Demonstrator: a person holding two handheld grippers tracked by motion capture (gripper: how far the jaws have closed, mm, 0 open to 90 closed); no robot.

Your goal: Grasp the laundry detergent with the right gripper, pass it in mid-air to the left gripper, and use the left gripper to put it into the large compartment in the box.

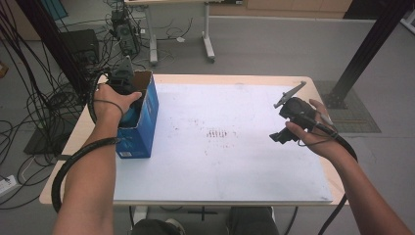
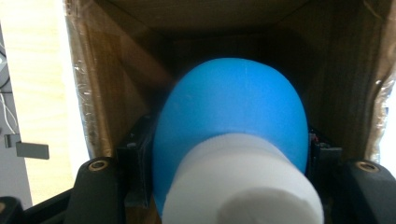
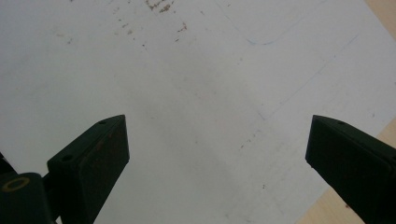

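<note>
Inside the open cardboard box (image 1: 142,115) at the table's left edge, the left gripper (image 1: 128,95) is clamped on a blue bottle (image 2: 231,114) with a white cap (image 2: 243,184); over the white sheet (image 1: 220,137) the right gripper (image 1: 288,128) hovers, jaws wide apart

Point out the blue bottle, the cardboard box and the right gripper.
blue bottle (image 2: 233,107): left gripper view, rounded blue body above the white cap.
cardboard box (image 1: 147,125): high view, blue outer side wall.
right gripper (image 3: 217,154): right gripper view, midway between its open fingers.
</note>
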